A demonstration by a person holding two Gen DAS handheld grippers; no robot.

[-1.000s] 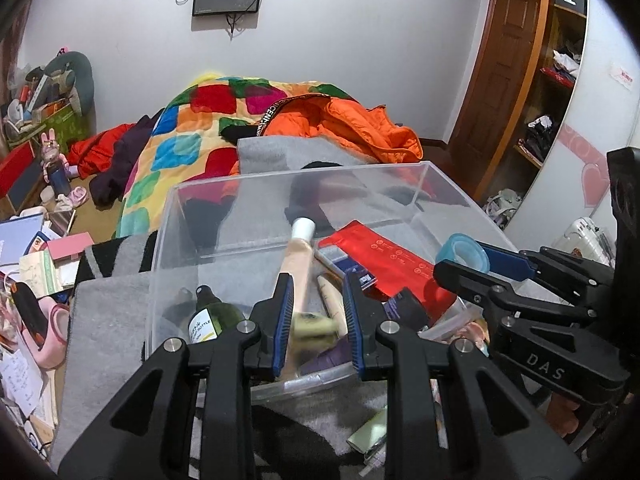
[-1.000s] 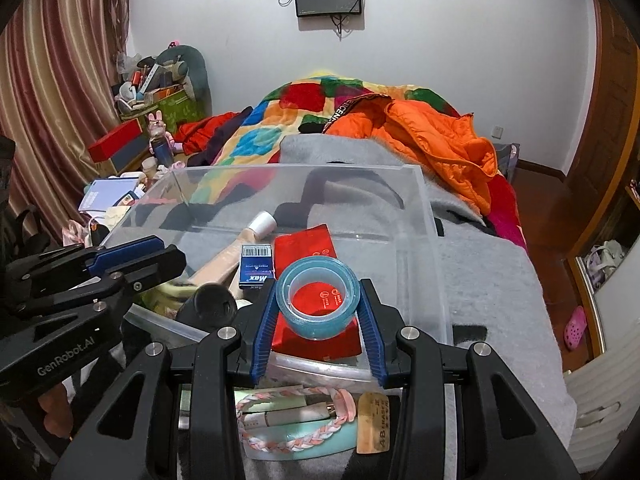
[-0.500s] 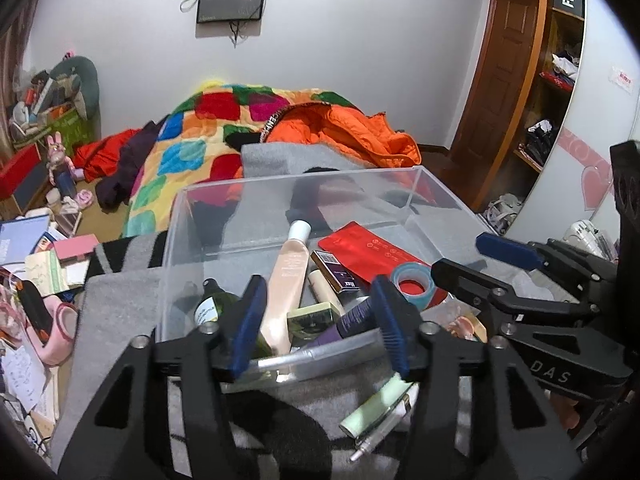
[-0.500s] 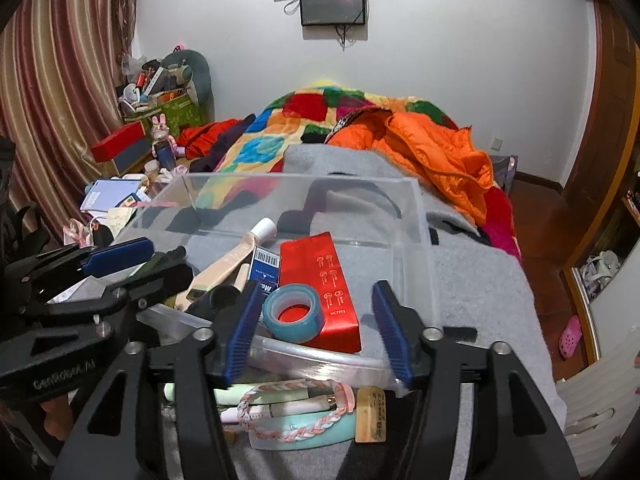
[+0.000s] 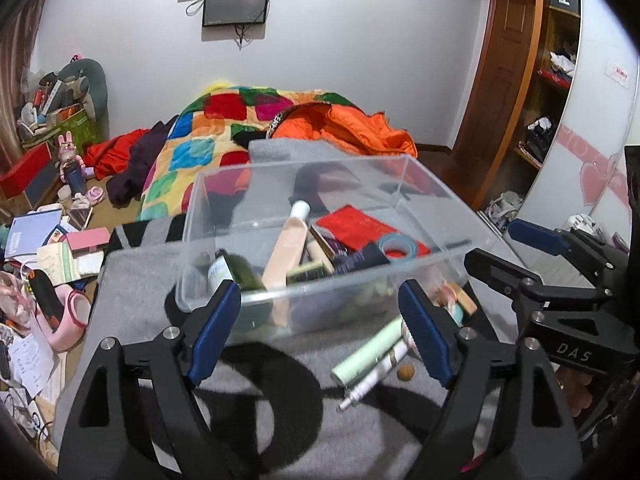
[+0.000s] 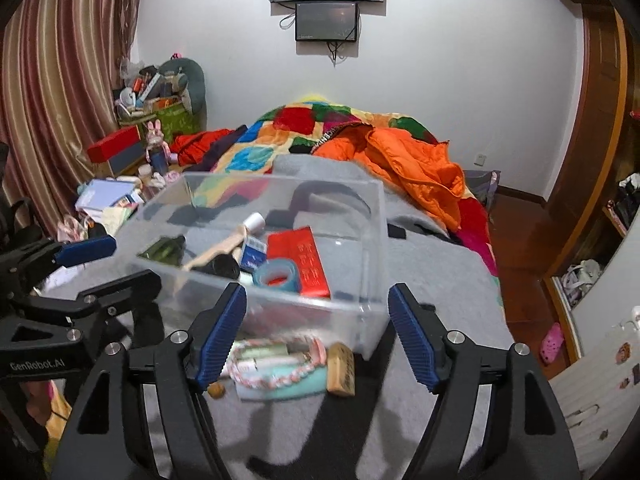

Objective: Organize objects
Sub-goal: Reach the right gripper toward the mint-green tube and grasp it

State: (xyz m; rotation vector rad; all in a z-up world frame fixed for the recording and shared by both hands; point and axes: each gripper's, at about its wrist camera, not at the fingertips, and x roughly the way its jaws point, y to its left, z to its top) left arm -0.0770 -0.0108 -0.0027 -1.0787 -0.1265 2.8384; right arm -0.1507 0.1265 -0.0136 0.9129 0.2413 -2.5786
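Observation:
A clear plastic bin (image 5: 400,172) (image 6: 372,216) stands on the grey blanket. Inside lie a beige tube (image 5: 286,244) (image 6: 224,246), a blue tape roll (image 5: 396,246) (image 6: 278,276), a red packet (image 5: 360,224) (image 6: 298,256), a green bottle (image 5: 226,270) and small boxes. My left gripper (image 5: 320,328) is open and empty in front of the bin's near wall. My right gripper (image 6: 318,332) is open and empty, just short of the bin. On the blanket between the grippers and the bin lie a pale green tube (image 5: 368,354), a pen (image 5: 374,380), a braided bracelet (image 6: 280,368) and a wooden block (image 6: 340,368).
The blanket (image 6: 440,272) covers the foot of a bed with a patchwork quilt (image 5: 224,128) and orange jacket (image 6: 412,164). Clutter of books and shoes (image 5: 52,248) lies on the floor at left. A wardrobe and door (image 5: 516,80) stand at right.
Both grippers opened and pulled back from the bin. The left let go of the beige tube and the right let go of the blue tape roll; both now lie in the bin.

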